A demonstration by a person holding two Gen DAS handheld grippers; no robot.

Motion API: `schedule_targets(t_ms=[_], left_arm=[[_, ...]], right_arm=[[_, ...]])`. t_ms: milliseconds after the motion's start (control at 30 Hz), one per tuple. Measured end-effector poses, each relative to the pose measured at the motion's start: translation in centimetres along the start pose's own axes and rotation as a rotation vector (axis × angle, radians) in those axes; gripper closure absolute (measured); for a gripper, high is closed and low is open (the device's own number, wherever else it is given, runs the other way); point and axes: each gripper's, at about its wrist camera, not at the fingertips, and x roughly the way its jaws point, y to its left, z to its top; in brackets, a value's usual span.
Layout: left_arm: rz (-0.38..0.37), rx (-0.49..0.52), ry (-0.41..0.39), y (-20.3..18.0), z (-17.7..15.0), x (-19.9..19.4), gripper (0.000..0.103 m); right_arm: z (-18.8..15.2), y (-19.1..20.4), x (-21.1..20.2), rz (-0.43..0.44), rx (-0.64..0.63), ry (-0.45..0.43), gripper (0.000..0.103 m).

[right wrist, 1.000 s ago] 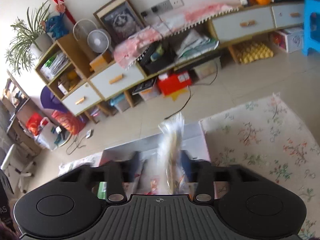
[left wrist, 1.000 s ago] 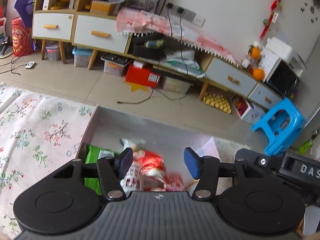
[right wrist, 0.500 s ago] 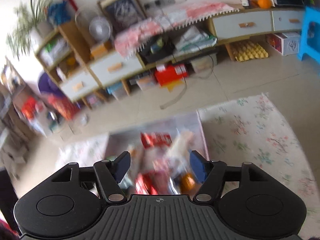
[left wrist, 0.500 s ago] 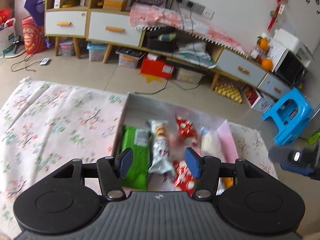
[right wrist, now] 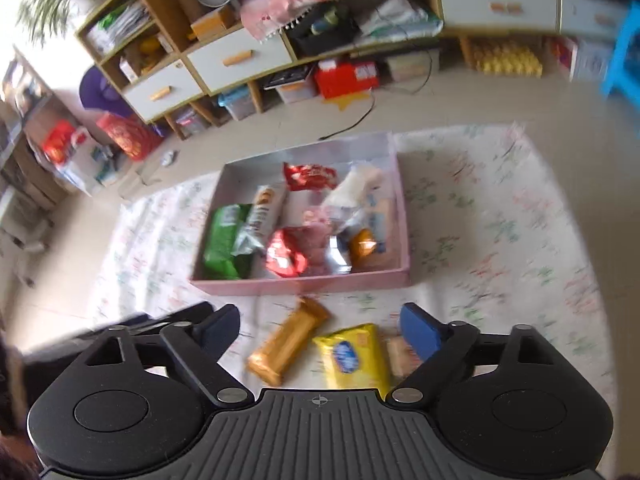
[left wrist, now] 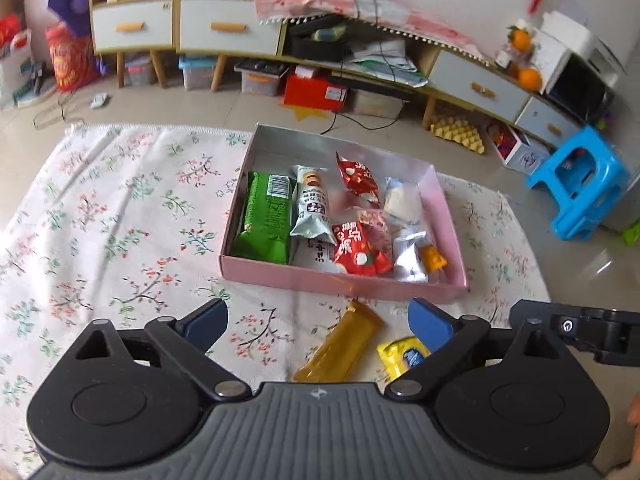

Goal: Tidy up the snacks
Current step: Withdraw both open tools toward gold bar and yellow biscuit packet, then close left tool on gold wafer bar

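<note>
A pink box point(left wrist: 340, 282) on the floral cloth holds several snacks: a green packet point(left wrist: 266, 220), a pale biscuit tube point(left wrist: 312, 208), red packets point(left wrist: 360, 244) and a white bag point(left wrist: 402, 200). In front of the box a gold bar point(left wrist: 340, 344) and a yellow packet point(left wrist: 402, 356) lie on the cloth. My left gripper point(left wrist: 318, 316) hovers above them, jaws opening, nothing pressed between them. My right gripper point(right wrist: 320, 320) is also opening and empty, above the gold bar point(right wrist: 286, 344), the yellow packet point(right wrist: 352, 356) and a pale snack point(right wrist: 400, 356). The box point(right wrist: 300, 282) lies beyond.
The floral cloth point(left wrist: 120, 220) covers the floor around the box. Behind stand low cabinets with drawers point(left wrist: 228, 28), a red carton point(left wrist: 316, 92), storage bins and cables on the tiles. A blue stool point(left wrist: 580, 184) is at the right. The right gripper's body point(left wrist: 576, 332) shows beside mine.
Both grippers have drawn back and up from the box and spread their jaws wide. The packets they held a second ago now lie in the box.
</note>
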Motion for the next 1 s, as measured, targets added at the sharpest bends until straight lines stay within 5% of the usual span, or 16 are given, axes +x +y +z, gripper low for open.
schedule_targets(t_ms=[433,1000], left_arm=[[0.051,0.134,0.060,-1.4,-3.2,3.2,0.003],[0.073,0.165,0.118,-0.9,-4.8,5.9,0.006]], right_arm=[[-4.7,-1.9,0.6,0.031,-0.017,0.058,0.013],[-5.3,-3.5,3.6,0.006,-0.022,0.141,0.013]])
